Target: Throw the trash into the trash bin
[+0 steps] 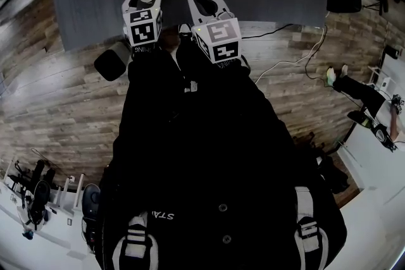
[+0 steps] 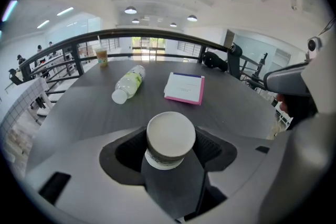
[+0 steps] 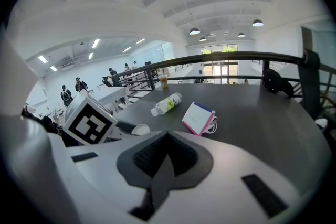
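Closest thing to me is the paper cup (image 2: 170, 136). My left gripper (image 2: 170, 155) has it clamped sideways between the two jaws, with its round white end facing back at me. That's one cup, held just above the near edge of the dark grey table (image 2: 236, 107).

My right gripper (image 3: 167, 147) has its jaws pressed together with nothing between them. It hangs over that same near edge, just beside the left one. From the head view I count two marker cubes, one on each gripper.

Out on the table I count three loose things:
- one clear plastic bottle (image 2: 128, 85) with a green label, lying on its side around the middle of the table
- one white booklet with a pink edge (image 2: 185, 88), lying flat just beside the bottle, also mid-table
- one drink cup with a straw (image 2: 101, 55), standing upright at the table's far edge

There's also one black lumpy thing (image 2: 216, 61) at the table's far edge, over by the corner. I can't tell what it is.

On the wood floor, just off the table's near edge and below my left gripper, sits one dark boxy thing (image 1: 112, 63). I honestly can't tell if that's the bin.
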The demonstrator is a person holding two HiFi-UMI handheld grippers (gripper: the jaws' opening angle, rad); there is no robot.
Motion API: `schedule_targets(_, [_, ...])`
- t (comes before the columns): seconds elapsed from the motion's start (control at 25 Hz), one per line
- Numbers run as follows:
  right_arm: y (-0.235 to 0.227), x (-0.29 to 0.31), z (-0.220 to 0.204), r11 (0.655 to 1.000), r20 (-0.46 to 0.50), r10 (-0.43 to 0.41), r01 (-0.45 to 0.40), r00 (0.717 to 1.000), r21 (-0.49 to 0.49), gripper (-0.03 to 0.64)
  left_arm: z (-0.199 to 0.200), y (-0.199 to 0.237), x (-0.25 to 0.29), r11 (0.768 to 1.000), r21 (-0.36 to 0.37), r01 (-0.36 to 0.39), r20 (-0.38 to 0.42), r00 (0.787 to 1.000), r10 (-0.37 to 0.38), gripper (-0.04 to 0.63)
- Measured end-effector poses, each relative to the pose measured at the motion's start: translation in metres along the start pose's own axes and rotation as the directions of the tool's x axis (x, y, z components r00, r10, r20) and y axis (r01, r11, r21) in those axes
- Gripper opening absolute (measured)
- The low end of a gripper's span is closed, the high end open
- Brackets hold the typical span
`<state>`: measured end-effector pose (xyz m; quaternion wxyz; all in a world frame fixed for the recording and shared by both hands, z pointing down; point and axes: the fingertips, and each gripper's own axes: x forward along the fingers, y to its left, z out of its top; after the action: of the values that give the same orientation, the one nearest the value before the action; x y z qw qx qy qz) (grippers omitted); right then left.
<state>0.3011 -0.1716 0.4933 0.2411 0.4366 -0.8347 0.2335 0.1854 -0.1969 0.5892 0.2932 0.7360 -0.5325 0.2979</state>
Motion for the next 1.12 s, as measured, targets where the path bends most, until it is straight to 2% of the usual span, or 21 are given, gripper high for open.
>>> schedule_targets(0.32, [0.035,0.01,-0.001,0.997,-0.036,0.061,-0.062,0.998,-0.044,0.012,-0.012,0.02,-0.046,0.995,-0.09,-0.042,0.058,0.997,0.047,0.276])
schedule_targets(0.48, [0.071,0.027,0.003,0.987,-0.056,0.129,-0.134,0.99,-0.088,0.012,-0.031,0.048,-0.07,0.982,-0.167,-0.087,0.063,0.993,0.099,0.276])
schedule_targets(0.8, [0.162,0.058,0.009,0.93,-0.102,0.292,-0.308,0.951,-0.201,0.012,-0.072,0.106,-0.127,0.929,-0.312,-0.201,0.08,0.968,0.236,0.276])
schedule_targets(1.0, [0.231,0.076,0.007,0.892,-0.134,0.36,-0.383,0.923,-0.24,0.012,-0.106,0.15,-0.167,0.893,-0.373,-0.253,0.072,0.951,0.3,0.276])
schedule_targets(1.12, [0.276,0.086,0.003,0.864,-0.156,0.4,-0.428,0.903,-0.265,0.012,-0.128,0.18,-0.194,0.863,-0.415,-0.289,0.068,0.936,0.346,0.276])
